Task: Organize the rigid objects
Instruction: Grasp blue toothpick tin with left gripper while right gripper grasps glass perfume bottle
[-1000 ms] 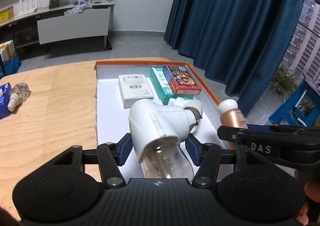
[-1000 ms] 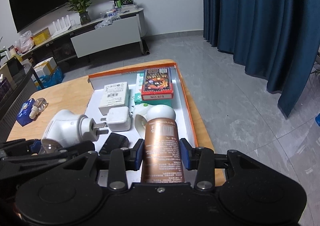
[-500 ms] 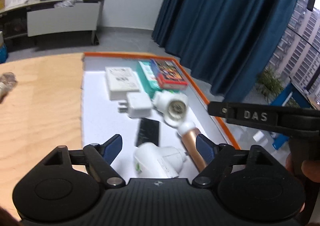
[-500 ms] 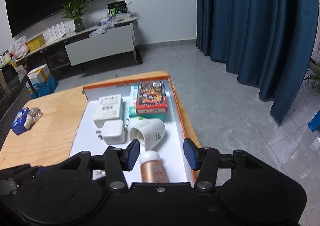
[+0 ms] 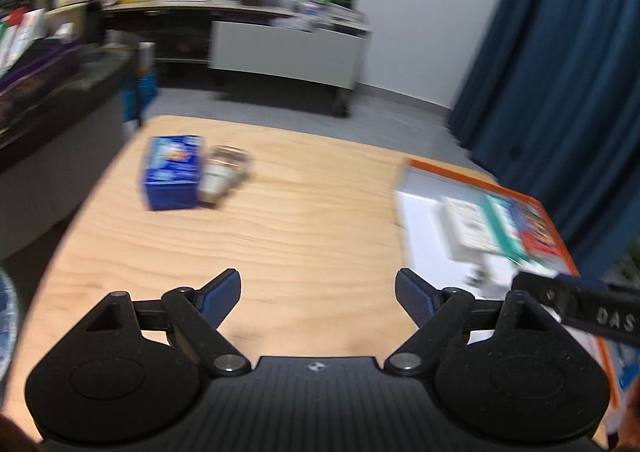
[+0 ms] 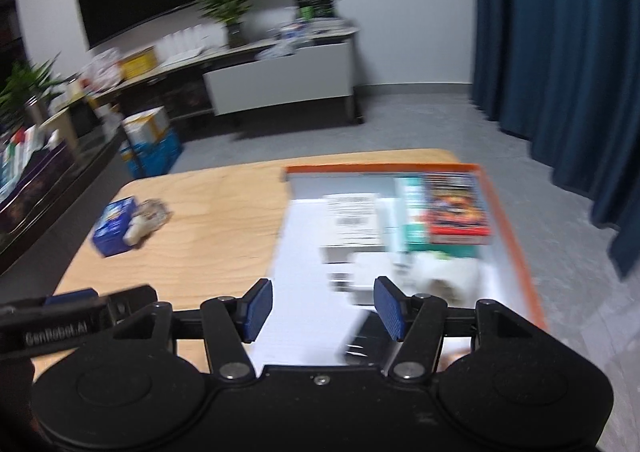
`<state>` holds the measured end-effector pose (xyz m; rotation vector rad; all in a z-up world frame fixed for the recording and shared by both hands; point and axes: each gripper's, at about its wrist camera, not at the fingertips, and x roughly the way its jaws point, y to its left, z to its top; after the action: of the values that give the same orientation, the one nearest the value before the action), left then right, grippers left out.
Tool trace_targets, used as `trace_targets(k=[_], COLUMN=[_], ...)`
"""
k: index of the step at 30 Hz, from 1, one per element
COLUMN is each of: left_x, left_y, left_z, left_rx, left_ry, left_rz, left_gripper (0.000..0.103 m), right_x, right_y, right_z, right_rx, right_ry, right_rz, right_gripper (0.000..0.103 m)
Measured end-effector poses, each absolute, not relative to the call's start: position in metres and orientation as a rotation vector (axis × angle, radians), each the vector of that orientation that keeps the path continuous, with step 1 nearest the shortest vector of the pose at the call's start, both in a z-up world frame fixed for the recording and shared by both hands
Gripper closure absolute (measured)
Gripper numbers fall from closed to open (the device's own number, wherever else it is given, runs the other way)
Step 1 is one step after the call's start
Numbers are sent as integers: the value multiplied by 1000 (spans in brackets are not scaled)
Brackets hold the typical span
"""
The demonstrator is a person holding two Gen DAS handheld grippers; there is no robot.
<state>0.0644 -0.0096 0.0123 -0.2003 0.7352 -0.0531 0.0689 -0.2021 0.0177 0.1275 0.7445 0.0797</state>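
My left gripper (image 5: pixel 318 294) is open and empty above the bare wooden table (image 5: pixel 304 236). Ahead of it to the left lie a blue box (image 5: pixel 172 172) and a small clear bottle (image 5: pixel 222 172) side by side. My right gripper (image 6: pixel 323 310) is open and empty over the near part of the orange-rimmed white tray (image 6: pixel 516 236). The tray holds a white box (image 6: pixel 352 224), a teal box (image 6: pixel 412 212), a red card box (image 6: pixel 456 208), white plug parts (image 6: pixel 440 276) and a black item (image 6: pixel 368 336). The blue box (image 6: pixel 114 226) shows in the right wrist view too. Both views are blurred.
The tray (image 5: pixel 480 180) sits at the table's right end in the left wrist view. A dark blue curtain (image 6: pixel 560 52) hangs at the right. A low cabinet (image 5: pixel 284 52) with plants stands against the far wall. A dark desk edge (image 5: pixel 48 112) runs along the left.
Both grippers let go of their objects, the white plug device and the copper bottle, into the tray and opened. The left gripper has swung left toward the blue box; the right has pulled back.
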Motion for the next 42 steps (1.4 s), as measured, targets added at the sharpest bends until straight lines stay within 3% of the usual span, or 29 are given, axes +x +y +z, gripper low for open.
trace_targets(k=[9,24,26,29,42], left_x=[115,199,202,196,129], left_y=[59,87,91,87,115], left_z=[8,-29,-34,-32,-2], left_rx=[-214,-148,-137,-53,-130], left_ry=[712,769,784,750,665], left_rz=[165,245,232,196,231], left_gripper=[6,4,8,41,41], right_x=[84,116,123,137,232], right_y=[-156,-144,-140,-129,-30], right_z=[14,-3,-6,-10,-40], right_rx=[74,52,57,67,112], right_ry=[751,790,800,811,852], right_rz=[188,211,217,243,365], right_gripper=[33,33,33,33,27])
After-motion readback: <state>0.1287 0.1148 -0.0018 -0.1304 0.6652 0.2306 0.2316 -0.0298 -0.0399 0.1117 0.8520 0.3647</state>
